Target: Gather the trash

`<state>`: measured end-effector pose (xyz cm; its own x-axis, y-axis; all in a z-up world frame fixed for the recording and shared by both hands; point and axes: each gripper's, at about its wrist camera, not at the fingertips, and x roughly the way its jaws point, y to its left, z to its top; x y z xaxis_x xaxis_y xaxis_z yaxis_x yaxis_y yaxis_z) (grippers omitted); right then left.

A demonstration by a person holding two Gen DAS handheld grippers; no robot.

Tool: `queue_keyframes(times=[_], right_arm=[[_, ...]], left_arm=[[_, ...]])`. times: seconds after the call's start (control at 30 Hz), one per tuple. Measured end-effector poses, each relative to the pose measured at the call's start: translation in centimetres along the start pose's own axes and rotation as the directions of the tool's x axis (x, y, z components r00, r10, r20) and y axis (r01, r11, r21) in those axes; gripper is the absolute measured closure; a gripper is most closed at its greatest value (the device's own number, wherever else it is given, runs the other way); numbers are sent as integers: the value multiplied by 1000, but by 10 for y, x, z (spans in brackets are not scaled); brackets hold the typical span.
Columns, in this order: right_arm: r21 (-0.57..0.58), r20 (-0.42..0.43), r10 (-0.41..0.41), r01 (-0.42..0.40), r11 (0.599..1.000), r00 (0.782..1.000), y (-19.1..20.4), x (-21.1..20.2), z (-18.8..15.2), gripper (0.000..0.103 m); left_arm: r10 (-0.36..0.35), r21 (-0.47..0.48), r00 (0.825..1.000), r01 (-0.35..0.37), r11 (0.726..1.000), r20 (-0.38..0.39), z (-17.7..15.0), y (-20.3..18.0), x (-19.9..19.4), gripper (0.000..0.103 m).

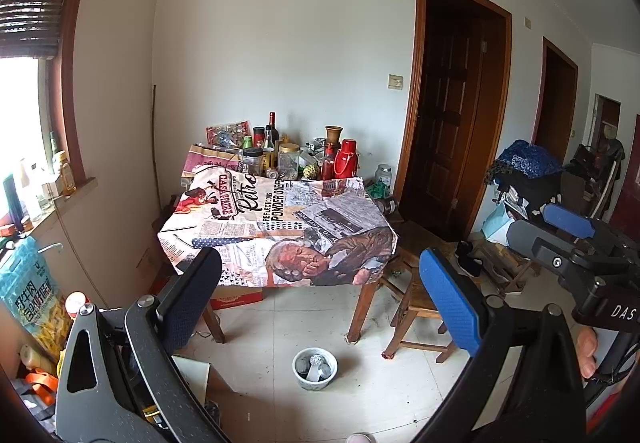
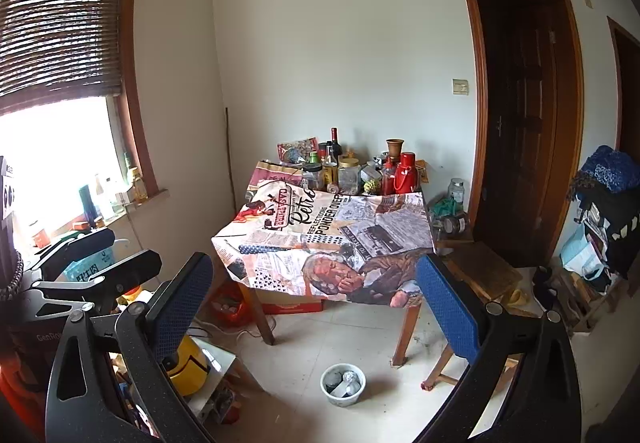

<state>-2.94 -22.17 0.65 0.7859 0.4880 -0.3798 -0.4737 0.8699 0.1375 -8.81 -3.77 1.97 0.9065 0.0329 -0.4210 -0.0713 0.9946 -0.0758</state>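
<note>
A small white bowl point(image 1: 315, 367) point(image 2: 343, 383) stands on the tiled floor in front of the table, holding crumpled foil and other grey scraps. My left gripper point(image 1: 320, 299) is open, well above and short of the bowl, with nothing between its fingers. My right gripper point(image 2: 316, 303) is open too and equally empty. Each gripper shows in the other's view: the right gripper point(image 1: 560, 239) at the right edge, the left gripper point(image 2: 104, 255) at the left edge. They are side by side, both facing the table.
A wooden table point(image 1: 362, 307) under a newspaper-print cloth point(image 2: 320, 239) carries bottles, jars and a red flask point(image 2: 407, 173) at its back. A wooden stool point(image 1: 416, 307) stands at its right. Bags and boxes crowd the left under the window; clutter lines the right wall by dark doors.
</note>
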Motion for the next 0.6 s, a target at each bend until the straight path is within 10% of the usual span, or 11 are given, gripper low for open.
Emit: queue_keyframes(times=[0.6], right_arm=[[18,-18,-3,3,1000,1000,-2,-3,-1,2]], left_arm=[[-7,5,1000,7,1000,-10,-2,1,1,3]])
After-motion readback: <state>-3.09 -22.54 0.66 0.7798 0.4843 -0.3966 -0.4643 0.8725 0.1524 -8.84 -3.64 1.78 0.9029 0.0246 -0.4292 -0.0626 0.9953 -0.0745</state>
